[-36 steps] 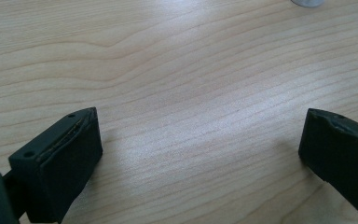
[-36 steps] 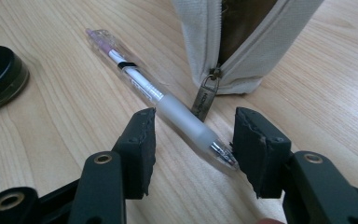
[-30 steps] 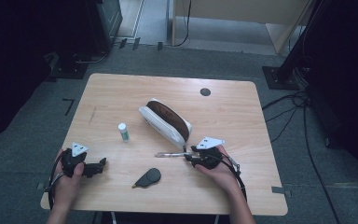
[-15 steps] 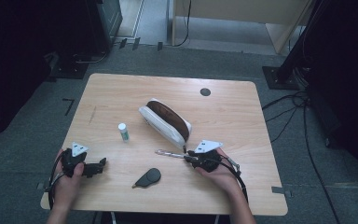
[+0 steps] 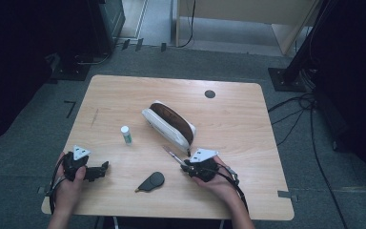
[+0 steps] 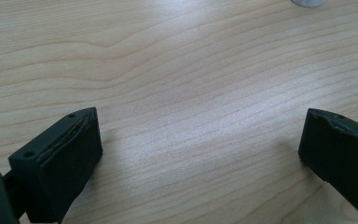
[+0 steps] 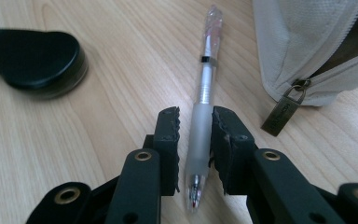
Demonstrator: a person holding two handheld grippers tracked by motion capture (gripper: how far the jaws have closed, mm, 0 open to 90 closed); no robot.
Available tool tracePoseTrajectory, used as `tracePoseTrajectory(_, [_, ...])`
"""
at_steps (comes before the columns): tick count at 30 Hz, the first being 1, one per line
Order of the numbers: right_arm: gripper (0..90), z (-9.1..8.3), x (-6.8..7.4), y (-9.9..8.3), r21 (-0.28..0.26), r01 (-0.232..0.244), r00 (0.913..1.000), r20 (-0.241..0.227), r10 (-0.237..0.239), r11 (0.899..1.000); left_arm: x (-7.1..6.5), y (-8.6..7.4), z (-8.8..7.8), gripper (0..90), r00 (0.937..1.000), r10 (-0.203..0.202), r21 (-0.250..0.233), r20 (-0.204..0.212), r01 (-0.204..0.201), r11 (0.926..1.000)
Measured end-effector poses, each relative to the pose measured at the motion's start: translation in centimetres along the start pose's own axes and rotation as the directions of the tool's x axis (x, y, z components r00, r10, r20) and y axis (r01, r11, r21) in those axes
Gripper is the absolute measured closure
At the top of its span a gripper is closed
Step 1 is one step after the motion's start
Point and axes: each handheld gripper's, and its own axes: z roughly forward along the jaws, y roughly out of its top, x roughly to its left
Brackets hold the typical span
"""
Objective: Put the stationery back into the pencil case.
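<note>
Right gripper view: your right gripper (image 7: 195, 123) clamps the pen (image 7: 204, 100) just beside the pencil case (image 7: 303, 51). Its grip sits near one end; the pen may pivot or catch the zipper pull (image 7: 284, 109).

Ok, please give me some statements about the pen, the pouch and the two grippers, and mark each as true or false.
1. The right gripper has its jaws closed on the pen. True.
2. The left gripper holds the small white bottle. False: its jaws stand open over bare table.
3. The pouch is zipped shut. False: it lies open, showing a brown inside.
4. A flat black object lies between the two grippers. True.
5. The pen is inside the pouch. False: it is outside, beside the zipper pull.
</note>
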Motion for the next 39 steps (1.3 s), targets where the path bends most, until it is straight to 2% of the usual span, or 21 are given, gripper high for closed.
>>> tracePoseTrajectory(5, [73.0,0.1,0.3,-0.2,-0.026,-0.033,0.9992,0.019,0.034,0.999,0.0,0.0,0.0,0.0,1.0,0.0,0.0,0.0,0.0,1.0])
tracePoseTrajectory(15, [80.8,0.1,0.6,-0.4,-0.04,-0.035,0.9979,0.053,0.037,0.999,0.0,0.0,0.0,0.0,1.0,0.001,0.0,0.001,-0.001,1.0])
tracePoseTrajectory(18, [81.1,0.1,0.7,-0.4,-0.047,-0.061,0.9961,0.061,0.064,0.997,0.0,0.0,0.0,0.0,1.0,0.001,0.0,0.001,-0.001,1.0])
tracePoseTrajectory(20, [81.1,0.1,0.8,-0.5,-0.048,-0.088,0.9949,0.046,0.09,0.995,0.0,0.0,0.0,0.0,1.0,0.002,0.0,0.002,-0.002,1.0])
tracePoseTrajectory(23, [81.2,0.0,0.8,-0.5,-0.057,-0.092,0.9944,0.046,0.095,0.994,0.0,0.0,0.0,0.0,1.0,0.001,0.0,0.001,-0.001,1.0])
tracePoseTrajectory(28, [81.2,-0.3,0.8,-0.4,-0.09,-0.124,0.9912,0.033,0.128,0.988,0.0,0.0,0.0,0.0,1.0,0.001,0.0,0.001,-0.001,1.0])
tracePoseTrajectory(39, [81.2,-1.6,1.1,0.7,-0.13,-0.109,0.993,0.031,0.114,0.986,0.0,0.0,0.0,0.0,1.0,0.002,0.0,0.002,-0.002,1.0])
